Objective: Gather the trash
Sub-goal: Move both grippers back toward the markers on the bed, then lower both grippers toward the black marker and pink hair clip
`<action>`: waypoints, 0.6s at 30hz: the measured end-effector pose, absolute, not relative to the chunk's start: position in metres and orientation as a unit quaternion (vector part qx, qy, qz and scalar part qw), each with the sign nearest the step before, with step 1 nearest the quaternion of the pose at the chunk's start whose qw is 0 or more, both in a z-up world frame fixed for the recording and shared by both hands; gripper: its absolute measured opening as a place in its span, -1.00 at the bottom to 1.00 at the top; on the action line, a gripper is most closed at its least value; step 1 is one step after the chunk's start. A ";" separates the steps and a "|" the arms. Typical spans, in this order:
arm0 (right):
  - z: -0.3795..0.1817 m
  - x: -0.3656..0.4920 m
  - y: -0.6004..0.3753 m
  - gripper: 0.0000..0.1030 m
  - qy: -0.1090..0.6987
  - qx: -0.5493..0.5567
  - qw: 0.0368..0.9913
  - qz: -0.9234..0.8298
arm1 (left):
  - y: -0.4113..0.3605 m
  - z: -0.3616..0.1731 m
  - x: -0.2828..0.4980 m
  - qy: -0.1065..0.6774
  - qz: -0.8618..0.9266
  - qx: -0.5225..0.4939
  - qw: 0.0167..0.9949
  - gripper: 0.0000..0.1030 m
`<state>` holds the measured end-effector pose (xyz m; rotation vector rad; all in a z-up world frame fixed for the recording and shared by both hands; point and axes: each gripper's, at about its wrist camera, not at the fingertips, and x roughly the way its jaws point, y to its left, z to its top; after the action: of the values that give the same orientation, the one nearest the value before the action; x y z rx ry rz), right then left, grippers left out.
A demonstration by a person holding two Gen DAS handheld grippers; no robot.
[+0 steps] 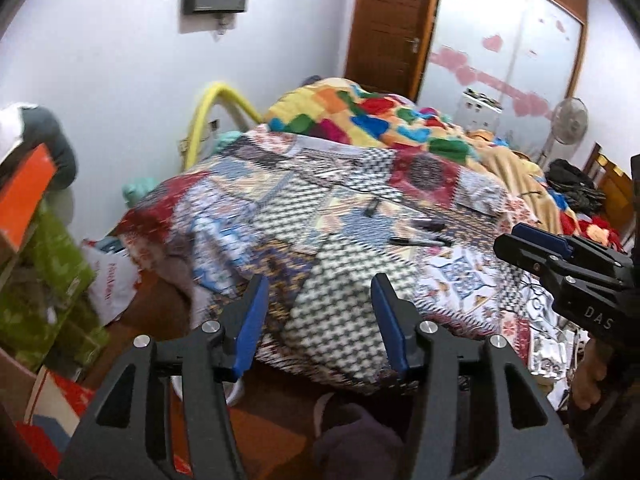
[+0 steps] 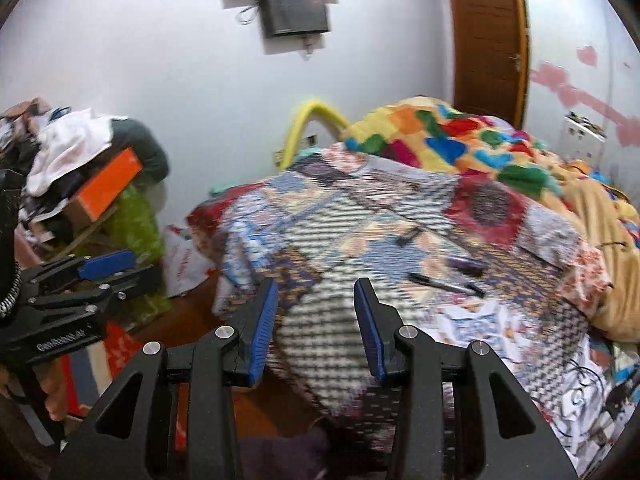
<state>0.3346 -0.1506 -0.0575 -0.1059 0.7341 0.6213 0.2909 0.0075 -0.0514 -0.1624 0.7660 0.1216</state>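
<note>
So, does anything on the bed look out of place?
Yes. A black pen and a few other small dark items lie loose on the patchwork bedspread, where such things do not belong. They are too blurred to identify.

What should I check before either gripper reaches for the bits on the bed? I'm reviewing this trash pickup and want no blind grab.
1. Left gripper empty, pads apart: ok.
2. Right gripper empty, pads apart: ok.
3. Black pen on the patchwork bedspread in sight: ok.
4. Dark items beyond the pen are trash: cannot tell.
5. Picture sharp enough to aim: not ok, blurred.
6. Trash bin in sight: not ok.
</note>
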 end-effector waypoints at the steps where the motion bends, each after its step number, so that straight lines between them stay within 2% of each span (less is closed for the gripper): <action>1: -0.058 0.338 -0.158 -0.16 0.353 -0.050 0.887 0.292 | 0.001 -0.052 0.300 0.375 0.052 -0.076 0.922 0.01; 3: -0.061 0.349 -0.176 -0.01 0.354 -0.050 0.895 0.267 | -0.011 -0.054 0.318 0.381 0.039 -0.069 0.921 0.02; 4: -0.062 0.353 -0.184 0.00 0.354 -0.050 0.898 0.256 | -0.016 -0.056 0.326 0.383 0.033 -0.067 0.921 0.02; 11: -0.084 0.397 -0.237 0.00 0.381 -0.043 0.902 0.198 | -0.048 -0.079 0.383 0.410 -0.006 -0.059 0.910 0.03; 18: -0.117 0.437 -0.269 0.00 0.416 -0.035 0.893 0.166 | -0.071 -0.125 0.449 0.454 -0.046 -0.059 0.888 0.03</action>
<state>0.4374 -0.2689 -0.1173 -0.0734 0.8637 0.3439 0.4487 -0.0711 -0.1252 -0.1219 0.9446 -0.0954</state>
